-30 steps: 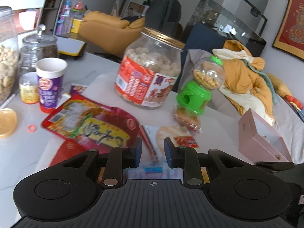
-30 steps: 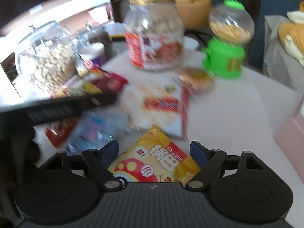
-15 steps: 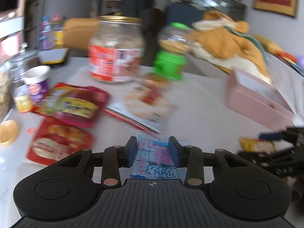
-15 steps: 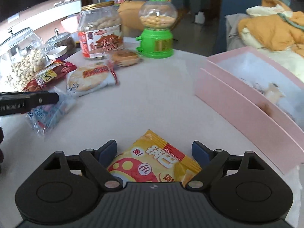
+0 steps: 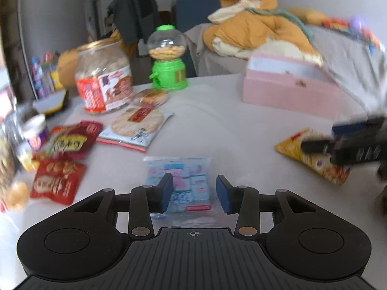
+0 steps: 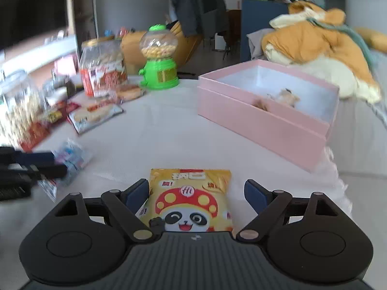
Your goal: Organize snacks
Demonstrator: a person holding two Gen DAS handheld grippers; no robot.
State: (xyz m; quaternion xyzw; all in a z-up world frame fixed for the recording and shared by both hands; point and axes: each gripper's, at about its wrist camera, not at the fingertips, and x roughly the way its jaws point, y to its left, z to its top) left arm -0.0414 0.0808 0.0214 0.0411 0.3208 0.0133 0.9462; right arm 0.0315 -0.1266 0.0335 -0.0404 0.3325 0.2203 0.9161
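A yellow panda-printed snack packet [image 6: 191, 200] and a pale-blue cartoon-printed clear packet [image 5: 182, 184] are lying flat, well short of the open pink cardboard box [image 6: 263, 118].

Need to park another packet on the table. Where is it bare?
Bare tabletop lies between the rice cracker packet and the pink box, ahead of the yellow panda packet. Crowded on the left around the red-label jar.

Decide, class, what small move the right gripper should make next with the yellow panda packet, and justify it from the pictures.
Probably close the right gripper on the yellow panda packet. Its fingers stand open on either side of the packet, which lies flat on the table; the open pink box waits ahead to the right, a likely destination.
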